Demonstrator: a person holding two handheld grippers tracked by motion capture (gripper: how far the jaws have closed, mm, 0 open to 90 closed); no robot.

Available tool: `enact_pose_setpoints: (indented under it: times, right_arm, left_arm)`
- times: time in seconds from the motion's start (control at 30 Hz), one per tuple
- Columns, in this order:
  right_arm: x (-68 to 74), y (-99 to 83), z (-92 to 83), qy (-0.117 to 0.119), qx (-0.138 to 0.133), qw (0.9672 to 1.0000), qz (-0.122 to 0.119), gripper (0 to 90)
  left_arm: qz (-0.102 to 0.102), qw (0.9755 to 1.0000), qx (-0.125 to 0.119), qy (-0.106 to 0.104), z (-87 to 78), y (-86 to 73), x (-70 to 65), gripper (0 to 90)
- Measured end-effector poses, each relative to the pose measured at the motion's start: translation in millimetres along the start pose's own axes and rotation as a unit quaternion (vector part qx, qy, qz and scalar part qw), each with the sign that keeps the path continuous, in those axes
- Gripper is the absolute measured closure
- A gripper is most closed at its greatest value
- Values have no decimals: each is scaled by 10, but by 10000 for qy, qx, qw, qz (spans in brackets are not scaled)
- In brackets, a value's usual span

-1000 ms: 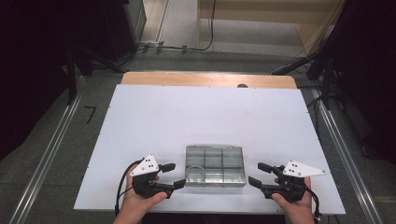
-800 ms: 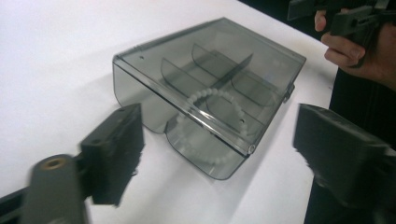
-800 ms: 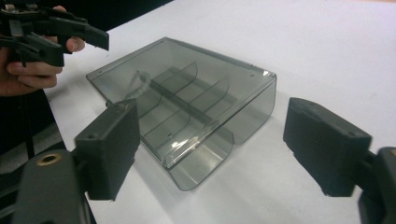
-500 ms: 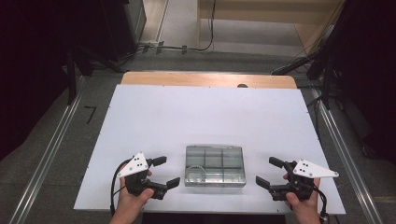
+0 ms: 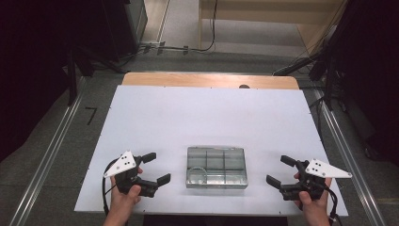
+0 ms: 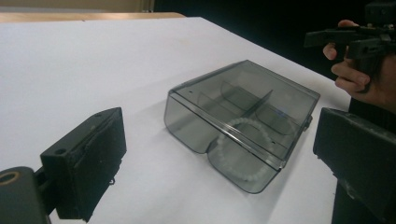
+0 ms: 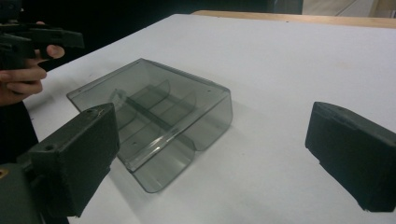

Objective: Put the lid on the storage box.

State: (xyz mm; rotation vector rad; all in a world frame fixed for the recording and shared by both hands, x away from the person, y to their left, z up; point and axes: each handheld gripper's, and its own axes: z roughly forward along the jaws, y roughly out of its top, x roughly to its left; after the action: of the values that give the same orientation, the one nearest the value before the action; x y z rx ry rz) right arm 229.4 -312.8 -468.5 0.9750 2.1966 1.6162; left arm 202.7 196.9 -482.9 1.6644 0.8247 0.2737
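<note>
Grippers have drawn outward from the clear box (image 5: 216,166) since a second ago; my left gripper (image 5: 153,169) and right gripper (image 5: 277,170) both gape empty, box closed between them on the bench (image 5: 207,117); release looks done.

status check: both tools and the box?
Left tool open, empty, left of the box. Right tool open, empty, right of it. Clear divided box closed on the white table, white bead ring inside. Nothing in the way.
</note>
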Motion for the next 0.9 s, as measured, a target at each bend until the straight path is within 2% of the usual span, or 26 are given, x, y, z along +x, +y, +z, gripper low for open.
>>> enact_pose_setpoints:
  times: [0.03,0.9]
  right_arm:
    - [-20,-5,-9,-21,-12,10000,-3,14]
    - [-508,-99,-362,-609,-164,9975,332,9]
  left_arm:
    - [38,9999,-17,98,-27,4,20,17]
    - [-130,9985,-178,508,-343,-59,398,9]
